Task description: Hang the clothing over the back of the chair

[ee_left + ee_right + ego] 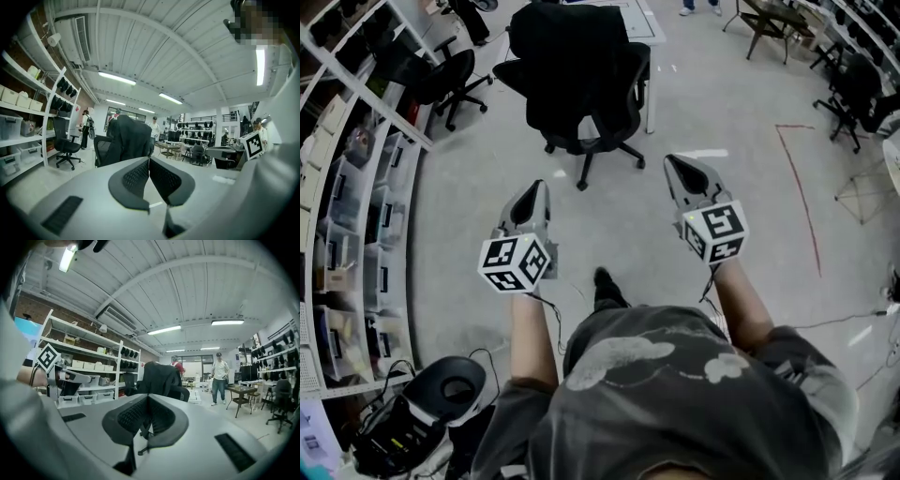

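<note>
The clothing point(567, 37) and chair point(592, 120) are black. The floor point(741, 103) is pale grey, with a red line point(802, 192) at right. The left hand-held gripper point(533, 194) and right hand-held gripper point(679, 169) are grey, their cubes point(516, 262) patterned in black-and-white squares.

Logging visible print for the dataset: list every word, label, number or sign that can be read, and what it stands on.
None can be read.
Cubes on the left gripper and right gripper: black-and-white square markers, no letters.
Labels on the shelf bins: too small to read.
</note>
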A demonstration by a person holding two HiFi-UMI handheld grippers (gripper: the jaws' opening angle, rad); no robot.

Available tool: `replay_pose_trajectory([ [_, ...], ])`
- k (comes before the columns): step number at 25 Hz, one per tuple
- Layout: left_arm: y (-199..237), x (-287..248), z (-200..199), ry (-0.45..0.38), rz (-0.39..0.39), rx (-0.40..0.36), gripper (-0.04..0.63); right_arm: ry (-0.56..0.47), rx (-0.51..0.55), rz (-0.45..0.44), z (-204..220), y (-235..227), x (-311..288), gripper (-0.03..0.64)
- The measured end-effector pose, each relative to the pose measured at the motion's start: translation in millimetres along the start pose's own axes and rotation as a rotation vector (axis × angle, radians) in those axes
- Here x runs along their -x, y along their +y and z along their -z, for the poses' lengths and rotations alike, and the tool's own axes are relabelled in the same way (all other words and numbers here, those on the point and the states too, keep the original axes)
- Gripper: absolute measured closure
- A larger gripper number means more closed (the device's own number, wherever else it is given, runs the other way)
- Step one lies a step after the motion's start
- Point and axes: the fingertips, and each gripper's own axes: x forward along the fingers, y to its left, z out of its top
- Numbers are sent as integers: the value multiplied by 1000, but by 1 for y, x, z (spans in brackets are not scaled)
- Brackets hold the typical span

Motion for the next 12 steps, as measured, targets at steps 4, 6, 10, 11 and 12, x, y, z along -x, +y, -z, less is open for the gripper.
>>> replay_pose_trajectory([
  [4,-14,10,7,-3,1,5,591,11,1,-12,6,3,20,626],
  [6,-22,15,11,1,4,6,591,13,4,-24,7,5,28,626],
  [10,-34,23,19,9,2,18,591,28,27,-46,9,8,41,626],
  [11,-38,24,21,10,2,21,591,31,29,-51,11,8,45,626],
  [12,-41,26,23,12,3,23,591,34,30,-54,13,8,48,626],
])
